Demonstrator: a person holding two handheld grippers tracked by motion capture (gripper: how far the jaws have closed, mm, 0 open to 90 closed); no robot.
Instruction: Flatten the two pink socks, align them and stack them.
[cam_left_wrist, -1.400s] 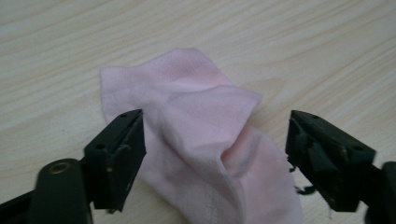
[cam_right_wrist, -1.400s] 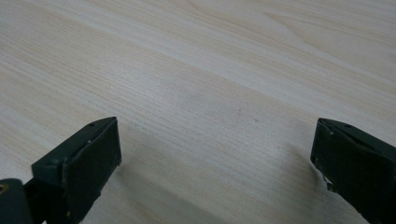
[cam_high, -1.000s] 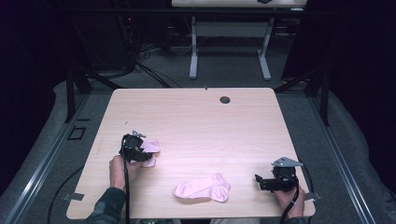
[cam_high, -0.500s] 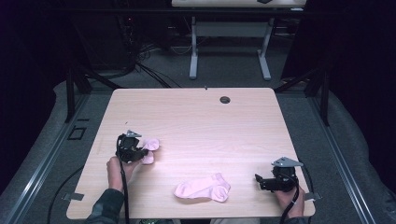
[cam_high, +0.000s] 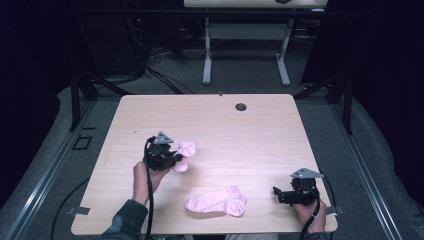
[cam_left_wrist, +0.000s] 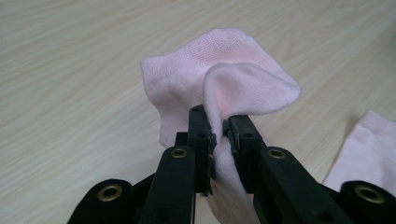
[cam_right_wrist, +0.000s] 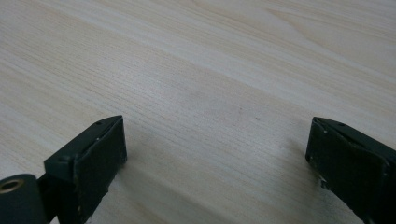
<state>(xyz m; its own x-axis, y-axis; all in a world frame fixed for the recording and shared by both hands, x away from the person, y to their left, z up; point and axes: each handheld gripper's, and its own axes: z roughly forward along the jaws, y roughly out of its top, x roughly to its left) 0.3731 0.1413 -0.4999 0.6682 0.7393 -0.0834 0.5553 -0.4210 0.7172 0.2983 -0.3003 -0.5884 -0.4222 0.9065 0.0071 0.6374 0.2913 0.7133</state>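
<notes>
Clamped tight on a crumpled pink sock (cam_left_wrist: 219, 88), the left tool (cam_left_wrist: 219, 135) pinches a fold of the fabric between its black jaws at the centre of the left gripper view; the rest of the sock bunches up beyond the jaws against the pale wooden tabletop (cam_left_wrist: 70, 70). Seen from the high view, that left tool (cam_high: 172, 159) sits at the lower left of the frame, the sock (cam_high: 184, 155) bulging to its right. A second pink sock (cam_high: 217, 201) lies flat near the bottom centre. At the lower right, the right tool (cam_high: 276, 194) rests on the tabletop (cam_high: 240, 135), its jaws spread wide and gripping nothing.
</notes>
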